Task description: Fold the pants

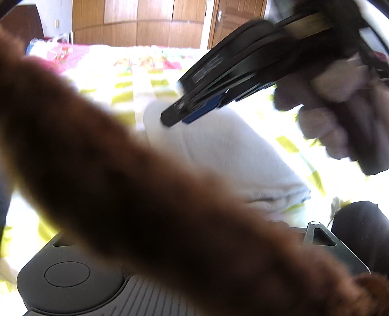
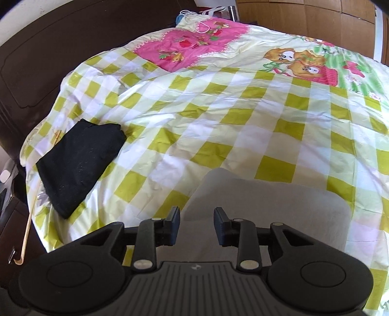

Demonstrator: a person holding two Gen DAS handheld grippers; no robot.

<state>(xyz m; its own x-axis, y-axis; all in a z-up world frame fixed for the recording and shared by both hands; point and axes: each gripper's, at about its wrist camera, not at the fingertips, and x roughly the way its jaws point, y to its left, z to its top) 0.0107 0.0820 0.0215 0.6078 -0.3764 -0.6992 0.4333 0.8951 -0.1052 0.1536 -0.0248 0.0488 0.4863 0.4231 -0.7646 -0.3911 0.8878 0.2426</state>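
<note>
The light grey pants (image 2: pixel 262 206) lie folded into a compact rectangle on the bed, just under my right gripper (image 2: pixel 197 218). Its jaws stand apart with nothing pinched between the pads (image 2: pixel 173 223). In the left wrist view the same pants (image 1: pixel 226 155) lie in the middle, and the right gripper (image 1: pixel 175 116), held by a hand (image 1: pixel 340 116), hovers over their far end. Of my left gripper only the dark body (image 1: pixel 68 277) and one linkage (image 1: pixel 318 235) show. A blurred brown fuzzy sleeve (image 1: pixel 145 182) crosses in front and hides its fingers.
A folded black garment (image 2: pixel 80 165) lies near the bed's left edge. The bed cover (image 2: pixel 243 116) is green-and-white checked with pink cartoon panels at the far end. A dark wooden headboard (image 2: pixel 48 60) stands to the left and wooden wardrobes (image 1: pixel 145 21) behind the bed.
</note>
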